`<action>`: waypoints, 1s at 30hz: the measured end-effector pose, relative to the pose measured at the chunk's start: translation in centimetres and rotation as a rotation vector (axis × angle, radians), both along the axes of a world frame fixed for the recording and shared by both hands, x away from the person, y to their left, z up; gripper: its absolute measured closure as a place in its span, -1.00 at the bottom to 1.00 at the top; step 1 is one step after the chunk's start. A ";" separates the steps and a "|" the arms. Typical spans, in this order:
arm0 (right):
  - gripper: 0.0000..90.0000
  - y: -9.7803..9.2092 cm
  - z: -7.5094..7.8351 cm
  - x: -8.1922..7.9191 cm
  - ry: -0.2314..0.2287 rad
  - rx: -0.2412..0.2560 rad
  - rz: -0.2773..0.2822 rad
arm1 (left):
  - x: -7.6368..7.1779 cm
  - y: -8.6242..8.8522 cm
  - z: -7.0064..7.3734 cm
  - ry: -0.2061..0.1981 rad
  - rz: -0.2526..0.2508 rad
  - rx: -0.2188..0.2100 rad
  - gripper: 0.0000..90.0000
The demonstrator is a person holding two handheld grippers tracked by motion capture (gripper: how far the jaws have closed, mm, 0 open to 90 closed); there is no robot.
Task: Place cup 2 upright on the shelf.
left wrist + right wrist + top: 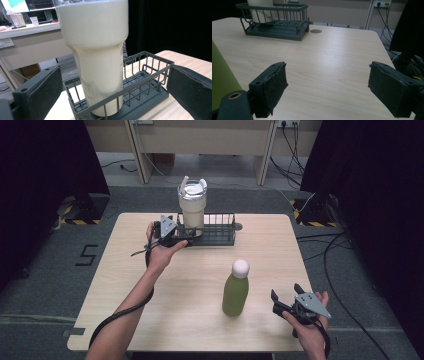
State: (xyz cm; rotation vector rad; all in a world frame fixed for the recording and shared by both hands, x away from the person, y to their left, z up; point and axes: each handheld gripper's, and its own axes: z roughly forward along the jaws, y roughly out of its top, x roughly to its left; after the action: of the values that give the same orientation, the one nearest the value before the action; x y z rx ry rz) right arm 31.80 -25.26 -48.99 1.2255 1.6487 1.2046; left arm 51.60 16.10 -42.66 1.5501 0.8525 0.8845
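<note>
A cream tumbler with a white lid stands upright in the left end of a dark wire rack at the table's far side. My left gripper is at the rack's left end, open. In the left gripper view its pads flank the tumbler and the rack without touching them. A green bottle with a white cap stands near the front middle. My right gripper is open to the right of the bottle, and the bottle's side shows at the left edge of the right gripper view.
The light wooden table has bare room at the front left and between the rack and the bottle. A round cable hole lies just right of the rack. Cables trail on the floor to the right of the table.
</note>
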 end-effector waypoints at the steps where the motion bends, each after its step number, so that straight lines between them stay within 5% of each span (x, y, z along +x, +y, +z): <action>1: -0.66 0.1 0.1 -0.1 -0.002 -0.001 0.001 | -0.1 0.0 0.0 -0.001 -0.002 0.001 -1.00; 30: -0.67 3.7 2.8 -1.9 -0.087 -0.017 0.188 | -3.4 3.1 -1.0 -0.014 0.009 0.015 -1.00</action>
State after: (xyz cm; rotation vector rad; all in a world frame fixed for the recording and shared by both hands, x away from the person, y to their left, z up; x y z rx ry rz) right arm 29.92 -21.52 -46.16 1.0104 1.7358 1.3354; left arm 48.15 19.24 -43.61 1.5518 0.8450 0.9092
